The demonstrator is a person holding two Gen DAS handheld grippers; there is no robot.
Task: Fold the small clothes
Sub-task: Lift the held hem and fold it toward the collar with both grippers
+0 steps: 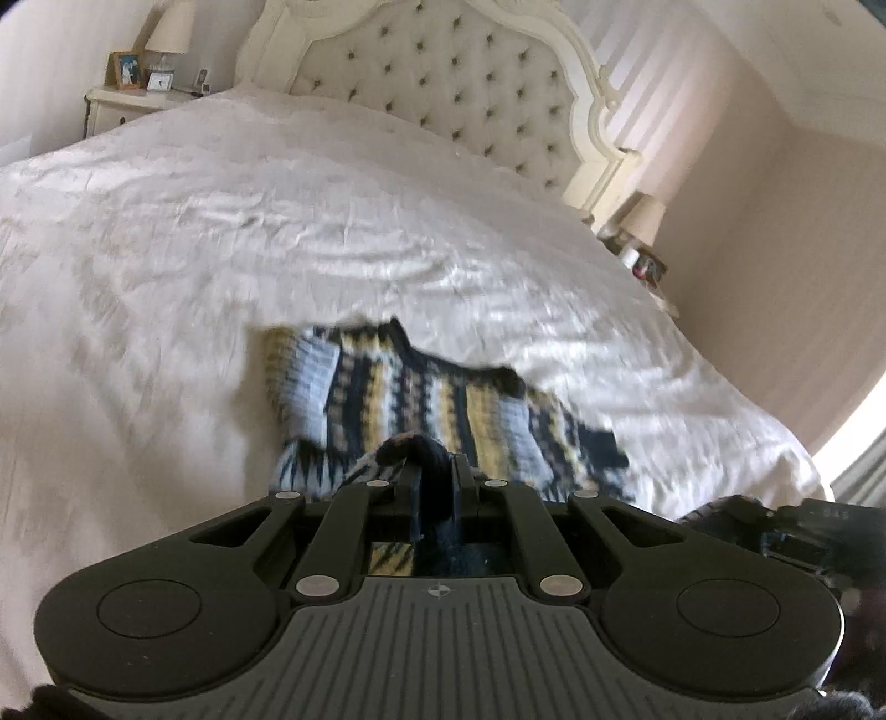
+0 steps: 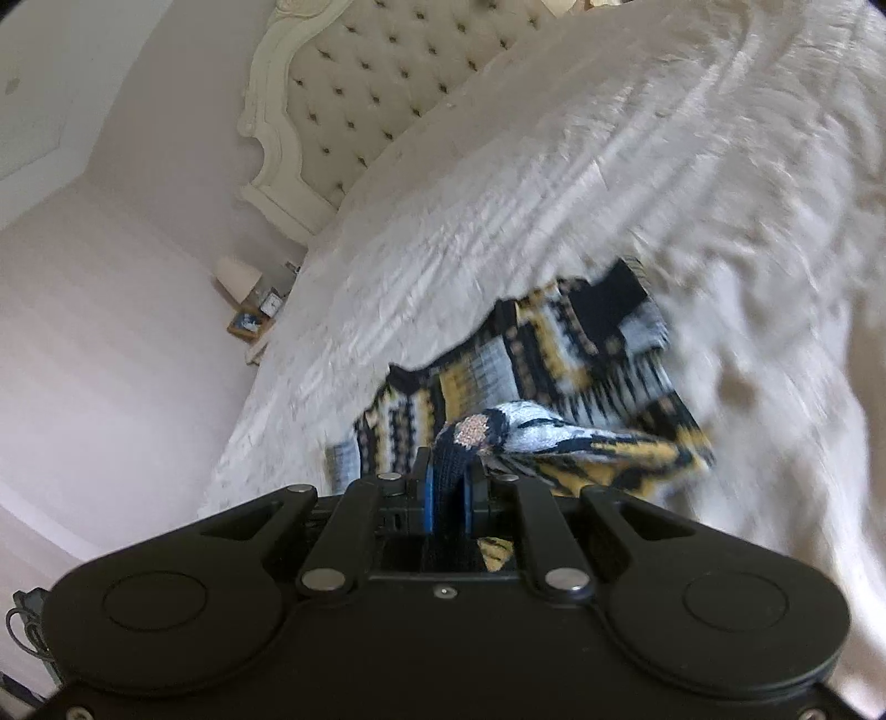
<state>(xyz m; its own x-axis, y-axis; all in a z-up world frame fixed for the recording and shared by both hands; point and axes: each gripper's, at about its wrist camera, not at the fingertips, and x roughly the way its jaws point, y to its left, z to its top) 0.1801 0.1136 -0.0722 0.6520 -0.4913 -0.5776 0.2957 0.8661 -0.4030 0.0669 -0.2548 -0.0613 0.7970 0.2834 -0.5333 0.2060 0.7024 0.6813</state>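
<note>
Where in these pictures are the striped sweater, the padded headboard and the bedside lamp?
striped sweater [image 1: 398, 382]: left wrist view, on its knitted body lying on the bed.
padded headboard [image 1: 443, 72]: left wrist view, on the buttoned upholstery.
bedside lamp [image 1: 169, 27]: left wrist view, on its pale shade.

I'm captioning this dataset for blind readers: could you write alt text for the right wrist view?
The right tongs are shut on a fold of a small knitted sweater striped in navy, yellow and pale blue, lifting its edge off a white bed cover. The picture is motion-blurred. Behind stand a tufted cream headboard and a nightstand lamp.
</note>
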